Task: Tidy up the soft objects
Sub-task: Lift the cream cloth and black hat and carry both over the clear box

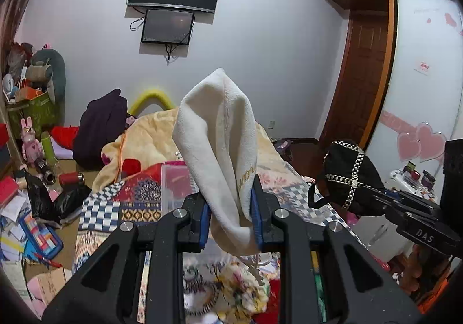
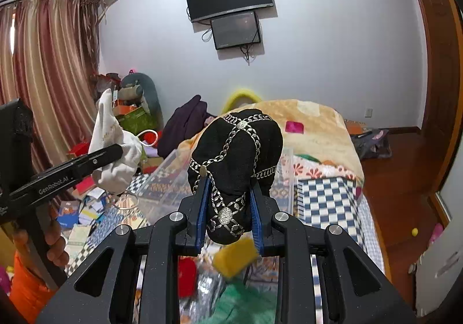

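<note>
My left gripper [image 1: 230, 202] is shut on a white cloth pouch [image 1: 220, 144] with gold lettering, held up above the bed; it also shows in the right wrist view [image 2: 111, 147]. My right gripper [image 2: 230, 202] is shut on a black fabric piece with silver chain trim [image 2: 235, 150], also raised; it shows at the right of the left wrist view [image 1: 347, 176]. A clear plastic bin [image 2: 170, 176] lies on the bed below, with a yellow sponge [image 2: 235, 257], a red soft item [image 2: 186, 277] and green cloth [image 2: 246, 303] beneath the right gripper.
The bed carries a yellow blanket [image 2: 312, 121] and a blue checked cover [image 2: 327, 199]. A dark purple garment [image 1: 101, 127] lies at the far end. Clutter of books and bags covers the floor at left [image 1: 31, 222]. A wardrobe [image 1: 419, 78] stands at right.
</note>
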{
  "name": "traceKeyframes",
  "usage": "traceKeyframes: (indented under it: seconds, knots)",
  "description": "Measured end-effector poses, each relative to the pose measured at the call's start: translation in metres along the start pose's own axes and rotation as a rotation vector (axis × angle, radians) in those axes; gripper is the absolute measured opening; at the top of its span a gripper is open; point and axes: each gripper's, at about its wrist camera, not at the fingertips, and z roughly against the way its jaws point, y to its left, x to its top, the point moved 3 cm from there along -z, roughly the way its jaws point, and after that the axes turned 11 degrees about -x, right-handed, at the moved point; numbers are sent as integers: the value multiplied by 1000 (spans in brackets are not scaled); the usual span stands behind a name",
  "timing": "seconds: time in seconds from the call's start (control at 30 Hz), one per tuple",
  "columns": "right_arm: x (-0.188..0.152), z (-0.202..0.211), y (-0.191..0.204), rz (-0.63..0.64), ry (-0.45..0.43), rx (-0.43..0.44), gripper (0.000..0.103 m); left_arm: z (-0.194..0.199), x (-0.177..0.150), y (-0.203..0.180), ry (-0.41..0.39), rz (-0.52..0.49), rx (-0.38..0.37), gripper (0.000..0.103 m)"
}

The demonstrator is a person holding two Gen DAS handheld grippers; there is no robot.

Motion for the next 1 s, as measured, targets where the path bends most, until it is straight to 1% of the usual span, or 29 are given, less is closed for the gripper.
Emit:
traceKeyframes:
  seconds: [0.13,0.27,0.37,0.57,0.67,0.77,0.9,1.0]
  knots:
    - [5,-12,3,12,5,-9,23,-23,7,6,25,1,8,24]
    - [7,-29,6,25,35,-10,23,-49,6,11,73,-8,23,24]
    - [6,-44,8,40,71,-11,23,-65,2,14,112,-11,38,24]
    - [-5,-75,11,73,166,-29,23,-99,-14,24,218,-12,55,24]
    - [-11,-91,12,80,231,-24,23,-114,-24,28,276,-9,59,24]
    - [-13,-100,15,105,264,-34,23,-124,-31,31,322,-19,71,24]
    - [-16,-108,20,127,314,-24,24,-135,-37,34,363,-14,93,24]
    - [-20,-110,23,136,338,-19,24,-139,-42,38,386,-2,88,25]
